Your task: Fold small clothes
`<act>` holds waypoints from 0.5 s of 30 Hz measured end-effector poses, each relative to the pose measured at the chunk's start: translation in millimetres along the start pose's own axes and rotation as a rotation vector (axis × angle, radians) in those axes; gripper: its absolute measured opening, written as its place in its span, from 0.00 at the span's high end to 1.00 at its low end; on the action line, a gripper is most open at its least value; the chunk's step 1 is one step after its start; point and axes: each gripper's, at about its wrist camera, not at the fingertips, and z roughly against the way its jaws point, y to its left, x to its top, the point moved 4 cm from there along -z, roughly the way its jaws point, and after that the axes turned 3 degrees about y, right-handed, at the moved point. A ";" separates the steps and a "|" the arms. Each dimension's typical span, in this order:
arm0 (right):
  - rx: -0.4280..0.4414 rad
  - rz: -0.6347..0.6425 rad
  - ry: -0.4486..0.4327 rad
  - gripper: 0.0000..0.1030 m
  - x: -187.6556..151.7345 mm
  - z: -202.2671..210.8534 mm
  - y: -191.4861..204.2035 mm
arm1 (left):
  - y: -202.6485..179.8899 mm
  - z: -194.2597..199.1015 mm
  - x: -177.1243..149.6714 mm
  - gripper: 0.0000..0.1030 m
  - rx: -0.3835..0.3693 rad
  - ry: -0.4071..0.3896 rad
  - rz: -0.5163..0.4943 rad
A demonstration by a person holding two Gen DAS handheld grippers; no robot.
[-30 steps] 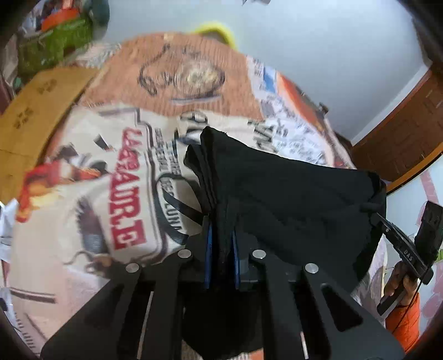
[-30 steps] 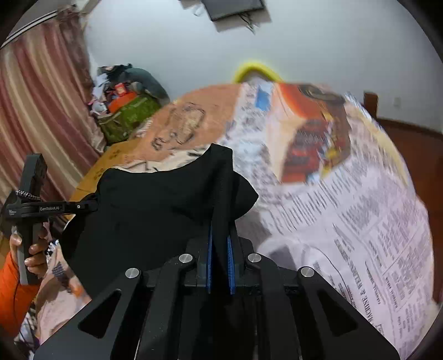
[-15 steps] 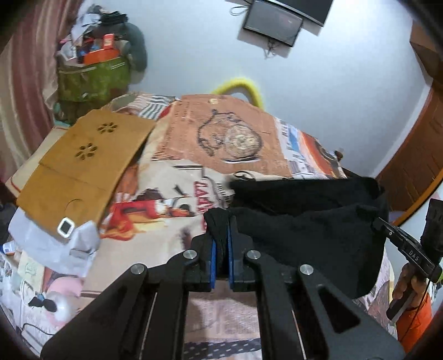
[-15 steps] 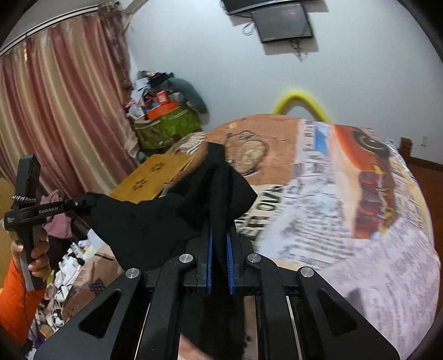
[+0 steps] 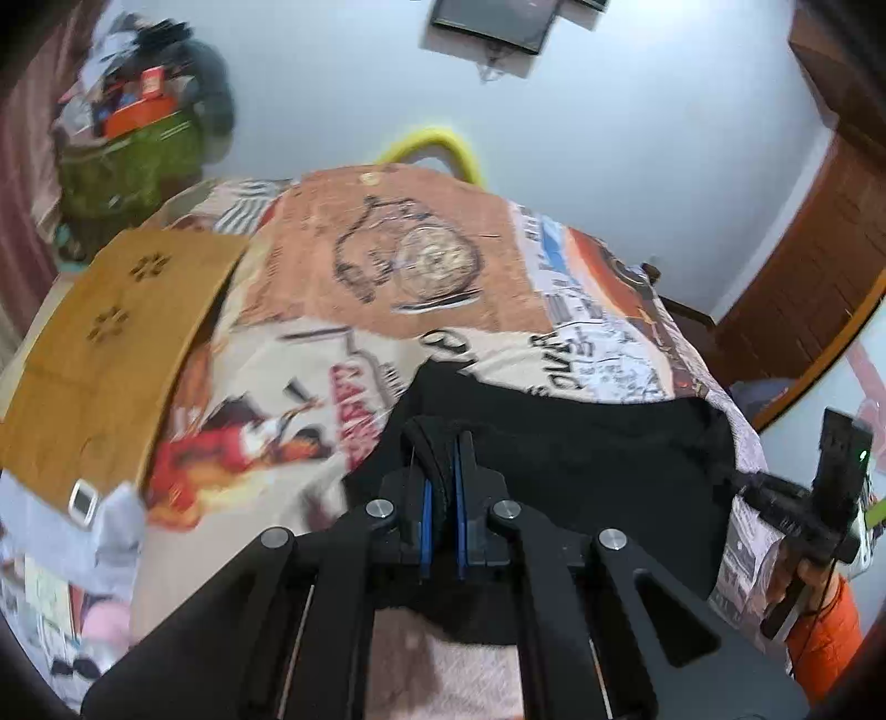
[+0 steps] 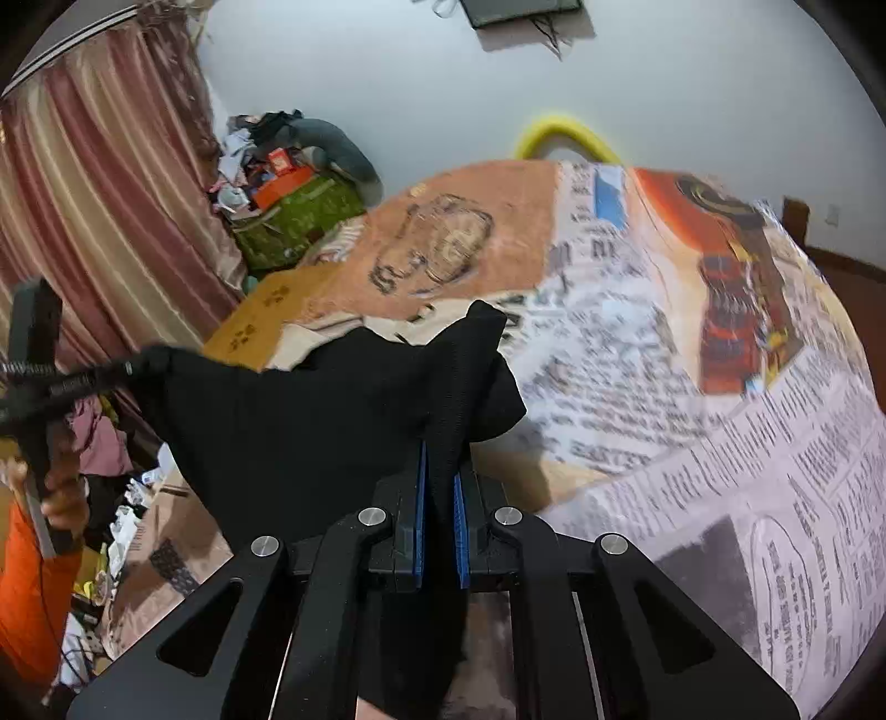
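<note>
Pale wall (image 5: 637,138) with a dark screen (image 5: 493,22) beyond the printed bedspread (image 6: 664,343); striped curtain (image 6: 99,183) left, wooden door (image 5: 819,266) right.

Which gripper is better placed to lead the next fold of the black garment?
Neither clearly: left gripper and right gripper are both shut on opposite ends of the black garment, stretched between them above the printed bedspread. They probably must lower it together.

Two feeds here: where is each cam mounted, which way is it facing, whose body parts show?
Left wrist: on the left claw, looking along its fingers down at the bed; the right hand shows.
Right wrist: on the right claw, same downward look; the left hand shows.
Shared: black garment pinched by both claws, wooden board, yellow hoop.
</note>
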 end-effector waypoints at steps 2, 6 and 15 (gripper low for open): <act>-0.004 -0.017 0.012 0.93 -4.3 -5.1 -10.0 | -10.3 -22.3 12.7 0.95 -0.005 0.029 -0.018; -0.021 -0.018 0.028 0.93 -12.4 -15.6 -21.1 | -10.5 -75.1 25.2 0.95 0.035 0.115 -0.006; -0.020 -0.002 0.038 0.89 -24.4 -24.6 -32.4 | 32.2 -138.7 16.4 0.56 0.142 0.281 0.057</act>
